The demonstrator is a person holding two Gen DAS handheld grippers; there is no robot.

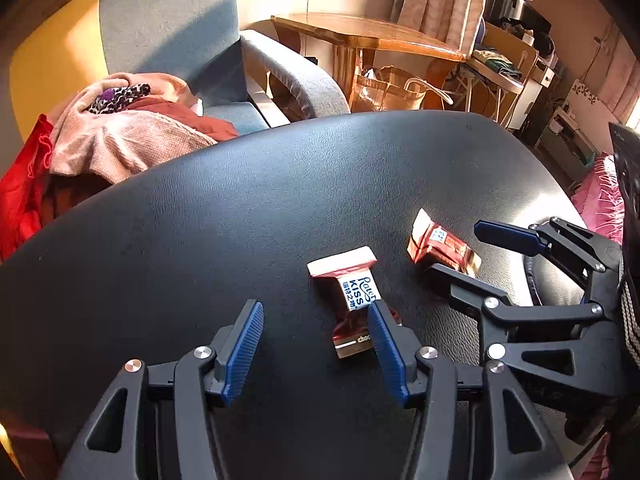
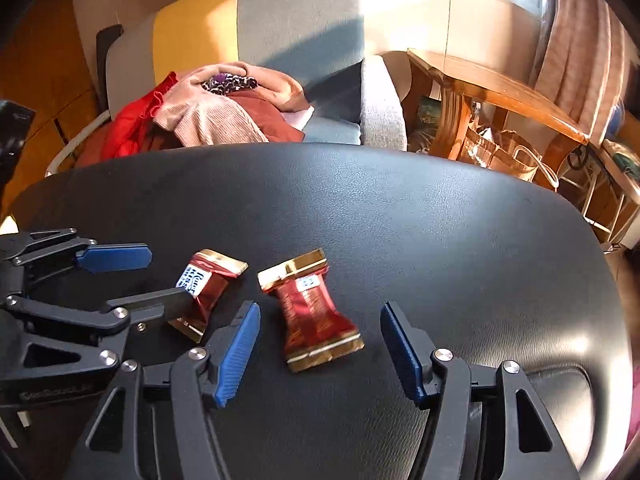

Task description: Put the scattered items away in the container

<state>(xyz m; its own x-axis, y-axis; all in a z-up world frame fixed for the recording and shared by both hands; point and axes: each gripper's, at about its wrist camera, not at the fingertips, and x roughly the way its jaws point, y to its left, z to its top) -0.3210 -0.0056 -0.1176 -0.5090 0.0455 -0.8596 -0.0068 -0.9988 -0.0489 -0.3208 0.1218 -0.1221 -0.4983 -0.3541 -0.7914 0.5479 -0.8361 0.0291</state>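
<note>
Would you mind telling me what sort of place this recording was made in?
Most likely a lived-in home room. A grey armchair piled with clothes sits behind the black table, a wooden side table stands nearby, and curtains hang by a sunlit window.

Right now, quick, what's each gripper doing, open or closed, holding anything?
Left gripper: open, holding nothing, one finger beside a candy.
Right gripper: open, holding nothing, the other candy lying between its fingers.
</note>
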